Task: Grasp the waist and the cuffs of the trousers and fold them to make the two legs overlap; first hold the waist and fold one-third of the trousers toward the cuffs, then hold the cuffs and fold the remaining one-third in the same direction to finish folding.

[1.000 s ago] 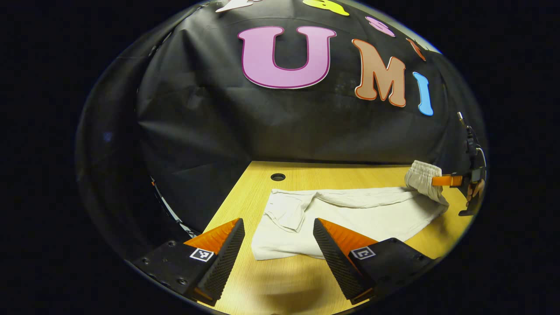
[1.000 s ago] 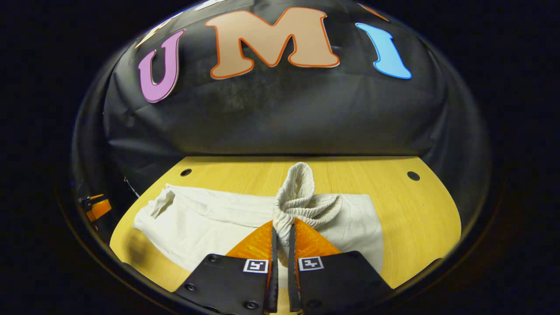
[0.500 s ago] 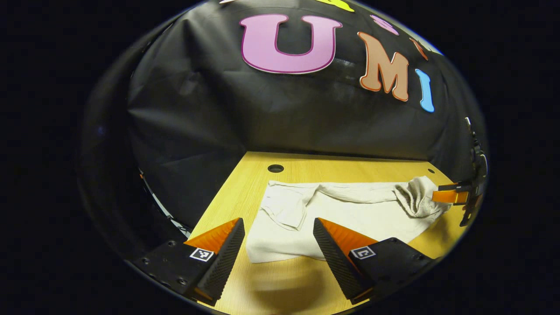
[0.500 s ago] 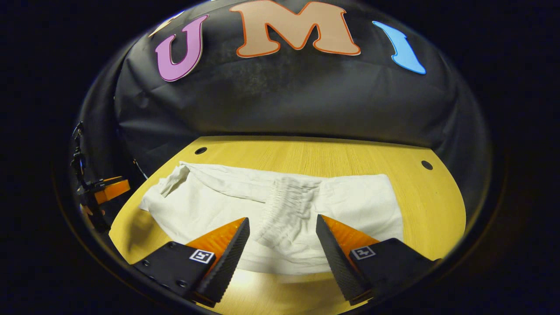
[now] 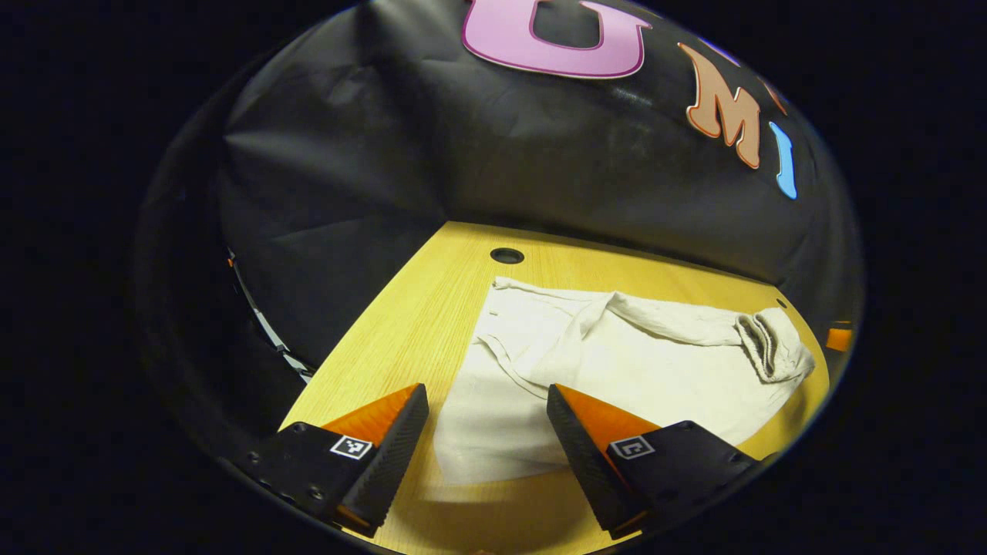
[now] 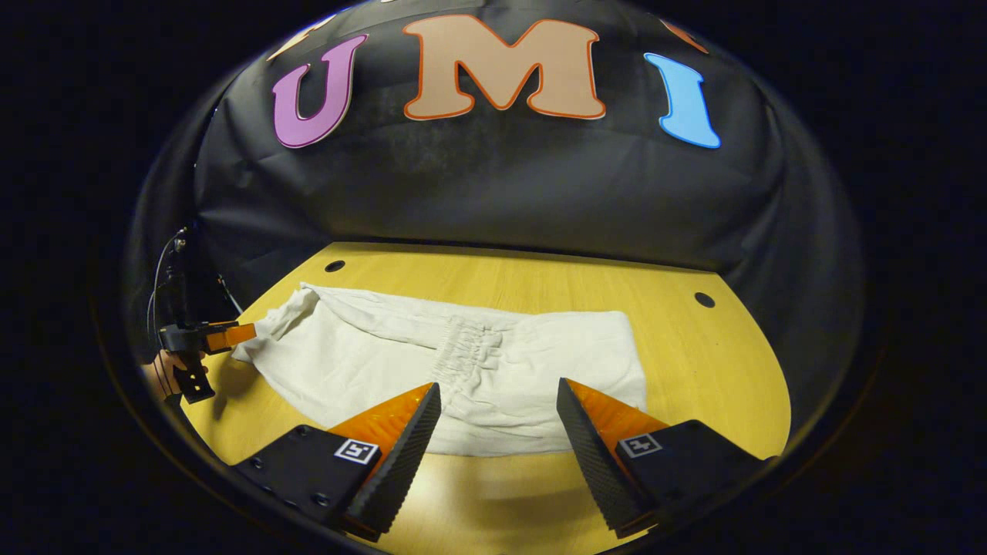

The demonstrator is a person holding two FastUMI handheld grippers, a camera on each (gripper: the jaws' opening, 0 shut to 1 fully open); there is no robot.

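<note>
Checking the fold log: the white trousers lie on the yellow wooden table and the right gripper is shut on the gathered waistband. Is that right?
Not quite. The right gripper is open, its fingers spread apart with the gathered waistband lying free on the white trousers ahead of them, as the right gripper view shows. The trousers do lie on the yellow wooden table.

black gripper bodies (image 6: 493, 455), square coded tags, screws, ribbed wedge jaws
</note>
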